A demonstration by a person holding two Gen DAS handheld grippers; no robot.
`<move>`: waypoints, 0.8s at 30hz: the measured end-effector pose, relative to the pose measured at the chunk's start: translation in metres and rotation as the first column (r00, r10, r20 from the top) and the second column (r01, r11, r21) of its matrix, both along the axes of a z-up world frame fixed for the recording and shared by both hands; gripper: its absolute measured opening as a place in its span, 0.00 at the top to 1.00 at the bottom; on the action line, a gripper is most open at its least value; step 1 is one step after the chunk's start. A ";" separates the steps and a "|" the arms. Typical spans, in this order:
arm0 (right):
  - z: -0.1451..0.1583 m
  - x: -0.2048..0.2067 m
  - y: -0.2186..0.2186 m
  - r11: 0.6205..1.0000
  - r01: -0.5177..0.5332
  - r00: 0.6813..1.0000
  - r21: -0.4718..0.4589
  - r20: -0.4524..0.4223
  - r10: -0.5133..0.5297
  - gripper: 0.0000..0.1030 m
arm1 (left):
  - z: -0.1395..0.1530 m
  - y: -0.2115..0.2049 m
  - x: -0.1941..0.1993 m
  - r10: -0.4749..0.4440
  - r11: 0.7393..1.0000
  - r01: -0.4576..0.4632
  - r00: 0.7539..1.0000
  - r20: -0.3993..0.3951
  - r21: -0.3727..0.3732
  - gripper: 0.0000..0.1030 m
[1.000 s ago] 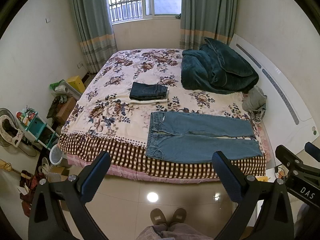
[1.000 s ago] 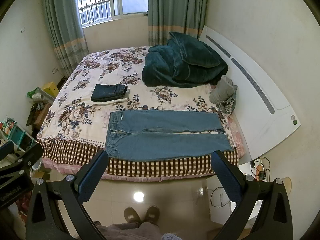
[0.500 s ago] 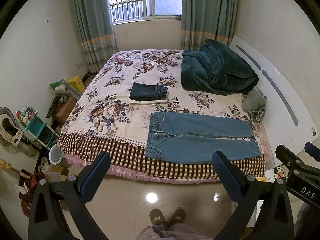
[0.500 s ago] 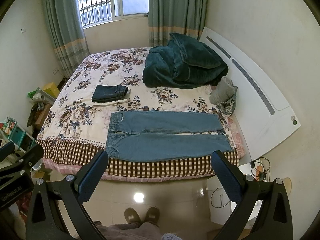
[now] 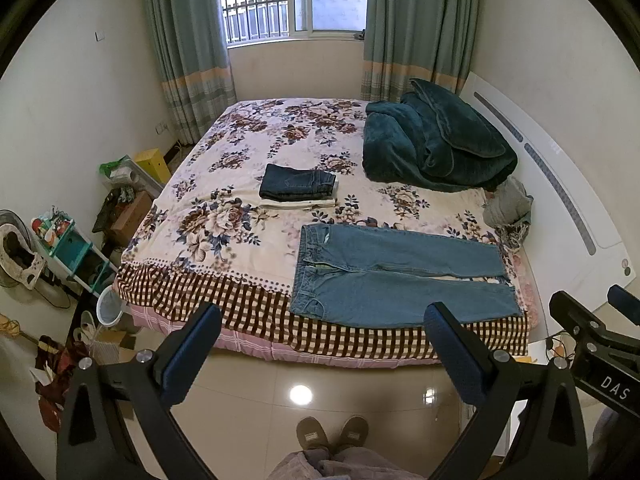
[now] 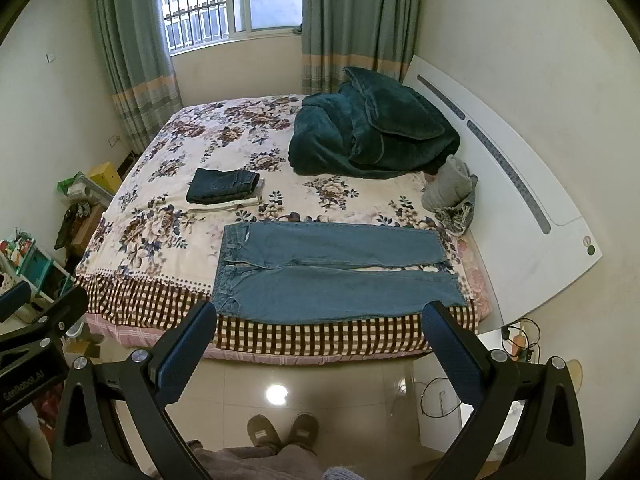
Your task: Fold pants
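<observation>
Near bed (image 5: 248, 248) front edge, right of centre frame: jeans (image 5: 400, 276) (image 6: 332, 276) spread flat, both legs side by side. Long axis runs left-right across frame; waistband points left, hems right toward headboard (image 5: 560, 208). Folded pile (image 5: 298, 186) upper left of jeans, apart. Teal blanket (image 5: 436, 148) heaped upper right. Left gripper (image 5: 322, 344) low in frame over floor, jaws wide apart, empty. Right gripper (image 6: 320, 340) same: spread, nothing between pads. Both clear of jeans. Slippers (image 5: 332, 432) at bottom centre.
</observation>
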State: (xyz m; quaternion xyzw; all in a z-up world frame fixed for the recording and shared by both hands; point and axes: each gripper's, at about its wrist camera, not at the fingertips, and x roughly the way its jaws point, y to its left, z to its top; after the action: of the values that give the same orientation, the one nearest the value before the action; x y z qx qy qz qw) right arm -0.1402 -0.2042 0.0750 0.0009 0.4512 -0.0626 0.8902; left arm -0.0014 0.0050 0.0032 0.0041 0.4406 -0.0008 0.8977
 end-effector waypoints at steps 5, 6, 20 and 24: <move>-0.001 -0.001 0.001 1.000 -0.001 1.000 -0.001 0.001 0.001 0.00 | -0.001 0.000 -0.001 0.000 1.000 0.000 1.000 -0.001 -0.001 0.00; -0.001 0.000 0.001 1.000 0.000 1.000 -0.003 0.001 0.000 0.00 | 0.000 0.000 -0.001 -0.001 1.000 0.001 1.000 -0.003 -0.002 0.00; 0.007 0.000 0.009 1.000 -0.005 1.000 -0.004 0.001 0.005 0.00 | -0.001 0.001 -0.002 0.003 1.000 -0.003 1.000 0.000 -0.003 0.00; 0.012 0.000 0.013 1.000 -0.009 1.000 -0.004 -0.004 0.009 0.00 | -0.001 -0.003 -0.003 0.004 1.000 -0.004 1.000 -0.004 -0.004 0.00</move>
State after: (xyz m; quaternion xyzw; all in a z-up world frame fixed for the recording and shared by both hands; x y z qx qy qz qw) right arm -0.1400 -0.1916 0.0869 -0.0029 0.4531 -0.0596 0.8895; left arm -0.0043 0.0025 0.0025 0.0012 0.4423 0.0000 0.8969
